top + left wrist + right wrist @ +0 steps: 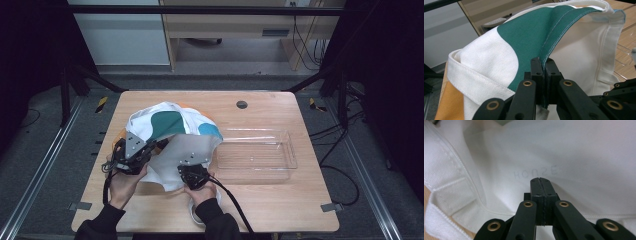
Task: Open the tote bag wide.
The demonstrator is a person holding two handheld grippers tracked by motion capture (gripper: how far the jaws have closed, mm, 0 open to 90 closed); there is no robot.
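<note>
A cloth bag (pixel 167 132) of white fabric with teal, orange and light blue patches lies bunched on the left half of the surface (pixel 280 205), its mouth lifted and spread open. Its inside is plain white, with faint reversed lettering showing through. A teal seamed edge (pixel 554 35) stands upright, folded double.
</note>
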